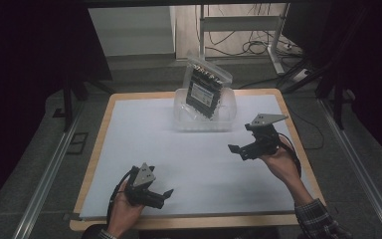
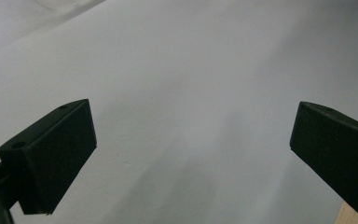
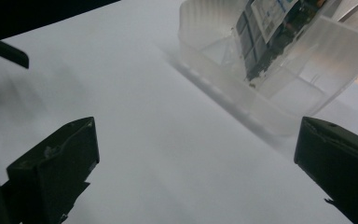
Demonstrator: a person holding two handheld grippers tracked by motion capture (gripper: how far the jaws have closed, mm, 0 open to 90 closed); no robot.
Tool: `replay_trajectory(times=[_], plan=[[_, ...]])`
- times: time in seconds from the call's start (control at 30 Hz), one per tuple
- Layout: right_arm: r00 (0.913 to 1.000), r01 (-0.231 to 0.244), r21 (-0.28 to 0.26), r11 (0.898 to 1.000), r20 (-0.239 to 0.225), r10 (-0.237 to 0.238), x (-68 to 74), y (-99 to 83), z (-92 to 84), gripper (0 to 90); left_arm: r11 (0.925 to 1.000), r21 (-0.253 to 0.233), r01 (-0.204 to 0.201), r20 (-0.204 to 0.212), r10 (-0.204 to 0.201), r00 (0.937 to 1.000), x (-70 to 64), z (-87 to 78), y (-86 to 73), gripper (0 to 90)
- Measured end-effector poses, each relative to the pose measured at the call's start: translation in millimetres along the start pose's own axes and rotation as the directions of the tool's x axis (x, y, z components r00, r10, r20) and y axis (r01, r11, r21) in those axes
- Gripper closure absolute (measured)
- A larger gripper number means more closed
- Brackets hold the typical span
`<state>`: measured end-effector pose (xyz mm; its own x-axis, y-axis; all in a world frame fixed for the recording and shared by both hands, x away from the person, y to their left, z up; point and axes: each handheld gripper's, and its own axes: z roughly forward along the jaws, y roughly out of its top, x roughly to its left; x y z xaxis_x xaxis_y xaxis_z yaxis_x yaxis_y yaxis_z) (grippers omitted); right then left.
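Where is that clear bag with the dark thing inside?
In the high view the bag stands tilted in a clear tub at the table's far middle, beyond the right tongs.

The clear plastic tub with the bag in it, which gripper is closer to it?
Right. The right gripper hangs just beside the clear plastic tub, off its near right corner, jaws open and empty. The left gripper sits far back at the table's near edge.

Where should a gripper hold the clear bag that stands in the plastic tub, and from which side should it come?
Probably its top edge. The bag leans upright in the tub, its top above the rim, so coming from above gives the open right gripper a thin, free edge to pinch.
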<state>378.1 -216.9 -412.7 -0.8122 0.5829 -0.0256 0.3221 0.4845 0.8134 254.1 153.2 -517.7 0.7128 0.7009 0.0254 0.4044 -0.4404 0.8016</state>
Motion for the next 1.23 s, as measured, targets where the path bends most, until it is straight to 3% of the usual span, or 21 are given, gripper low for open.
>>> replay_trajectory(times=[0.13, 0.53, 0.87, 0.97, 1.1, 1.23], plan=[[0.9996, 0.003, -0.009, 1.0, 0.028, -0.003, 8.2, -17.7, -10.2, 0.0, 1.0, 0.005, -0.004, -0.004, 0.004, 1.0, -0.1, 0.0, -0.1, 0.1], [0.999, -0.009, -0.012, 1.0, 0.045, 0.009, 14.1, -55.4, -26.2, 0.0, 0.9998, 0.007, -0.017, -0.011, 0.017, 0.9998, -0.6, 0.1, -0.4, 0.0], [0.9988, -0.003, 0.032, 0.999, 0.049, 0.002, 21.5, -94.0, -26.0, 0.0, 0.9995, 0.017, -0.028, -0.012, 0.028, 0.9995, -1.3, 1.9, -0.9, 0.0], [0.999, -0.027, 0.059, 0.998, 0.038, 0.024, 24.9, -109.7, -21.2, 0.0, 0.9993, 0.025, -0.029, -0.018, 0.029, 0.9994, -1.1, 2.6, -1.5, 0.0], [0.9995, -0.027, 0.1, 0.995, 0.019, 0.025, 24.7, -116.8, -14.8, 0.0, 0.9995, 0.025, -0.02, -0.025, 0.021, 0.9995, 0.1, 2.2, -2.3, 0.0], [0.9993, -0.034, 0.091, 0.995, 0.017, 0.033, 23.3, -116.7, -14.6, 0.0, 0.9995, 0.026, -0.019, -0.027, 0.019, 0.9994, 1.9, 2.3, -2.5, 0.0]])
